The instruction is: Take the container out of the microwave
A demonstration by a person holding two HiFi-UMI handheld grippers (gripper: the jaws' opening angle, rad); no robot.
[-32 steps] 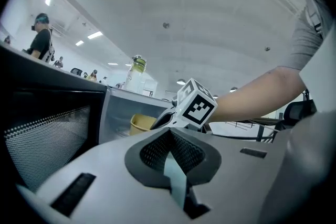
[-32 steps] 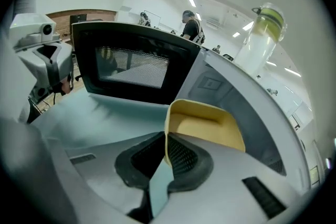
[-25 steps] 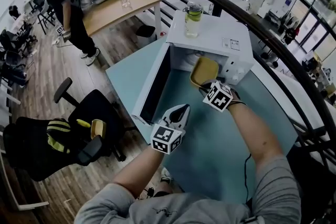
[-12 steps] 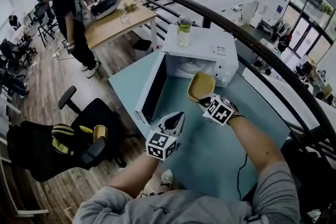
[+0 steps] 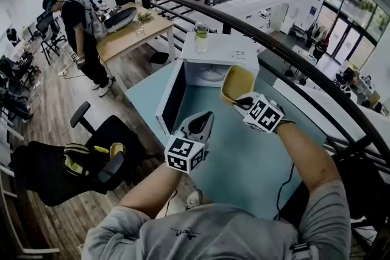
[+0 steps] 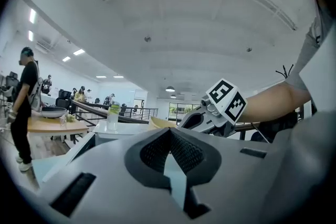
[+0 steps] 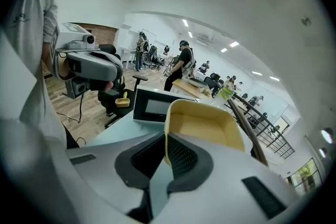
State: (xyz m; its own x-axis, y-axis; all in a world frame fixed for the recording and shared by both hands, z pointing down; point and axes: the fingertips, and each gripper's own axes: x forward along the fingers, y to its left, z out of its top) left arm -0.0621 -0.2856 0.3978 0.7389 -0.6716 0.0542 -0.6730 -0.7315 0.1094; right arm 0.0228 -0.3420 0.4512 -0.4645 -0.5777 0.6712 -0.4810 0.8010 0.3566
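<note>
**Container out of the microwave, waiting to be set down**

The right gripper (image 5: 239, 101) is pinching the near rim of the yellow container (image 5: 239, 82), its jaws narrow with only the thin wall between the pads. The container is hanging in the air over the tabletop (image 5: 244, 161), at about four o'clock from the microwave (image 5: 213, 49) and clear of its cavity. The microwave door (image 5: 172, 97) is standing wide open toward seven o'clock. By my reading the removal itself is done; what is probably left is placing the container on the tabletop and perhaps closing the door.

The left gripper (image 5: 205, 122) is floating at about eight o'clock from the container, jaws together and carrying nothing.

The tabletop is pale teal and bare in front of the microwave, while a bottle (image 5: 200, 38) is standing on top of the microwave. A dark railing (image 5: 292, 52) is curving past at two o'clock. At nine o'clock a black office chair (image 5: 91, 149) is sitting on the wooden floor (image 5: 49, 106), and at eleven o'clock a person (image 5: 79, 27) is standing beside a wooden desk (image 5: 131, 30).
</note>
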